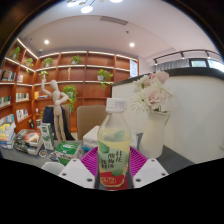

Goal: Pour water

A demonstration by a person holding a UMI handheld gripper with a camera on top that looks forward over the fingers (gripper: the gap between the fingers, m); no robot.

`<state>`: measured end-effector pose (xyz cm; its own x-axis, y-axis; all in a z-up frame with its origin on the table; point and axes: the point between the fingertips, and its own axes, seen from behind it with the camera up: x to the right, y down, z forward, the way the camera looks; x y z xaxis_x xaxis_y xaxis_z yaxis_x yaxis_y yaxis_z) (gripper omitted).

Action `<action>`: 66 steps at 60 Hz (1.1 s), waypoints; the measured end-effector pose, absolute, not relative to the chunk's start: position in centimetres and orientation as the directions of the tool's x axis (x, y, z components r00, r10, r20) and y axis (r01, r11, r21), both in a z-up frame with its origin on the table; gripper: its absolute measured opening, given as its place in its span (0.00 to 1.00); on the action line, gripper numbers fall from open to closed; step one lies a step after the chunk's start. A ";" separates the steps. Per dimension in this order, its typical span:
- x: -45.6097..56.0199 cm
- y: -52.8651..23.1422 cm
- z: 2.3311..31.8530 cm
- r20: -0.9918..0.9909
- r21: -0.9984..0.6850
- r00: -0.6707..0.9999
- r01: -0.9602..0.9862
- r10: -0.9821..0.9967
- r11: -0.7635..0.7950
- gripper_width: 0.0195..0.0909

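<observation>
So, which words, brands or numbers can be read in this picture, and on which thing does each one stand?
Bottle between the tongs: its label shows white characters on green and red, too small to read.
Green packets on the table beside the bottle: print too blurred to read.
Books on the shelves: no readable titles.
White vase with flowers: no text.

Clear capped bottle (114,147) stands upright, green-labelled.
</observation>
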<state>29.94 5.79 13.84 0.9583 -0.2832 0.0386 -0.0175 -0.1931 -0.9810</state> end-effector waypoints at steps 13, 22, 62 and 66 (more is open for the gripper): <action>32.1 6.1 10.0 0.009 -0.981 0.955 -0.048 -0.295 -0.188 0.26; 31.7 5.9 9.9 0.034 -0.980 0.959 -0.023 -0.283 -0.196 0.27; 25.4 -5.3 9.5 0.015 -0.960 0.994 -0.016 -0.106 -0.281 0.85; 24.7 -7.8 10.5 0.032 -0.960 0.995 0.005 -0.092 -0.281 0.86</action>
<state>24.68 -7.83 10.47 0.9953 -0.0918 0.0325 0.0054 -0.2811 -0.9597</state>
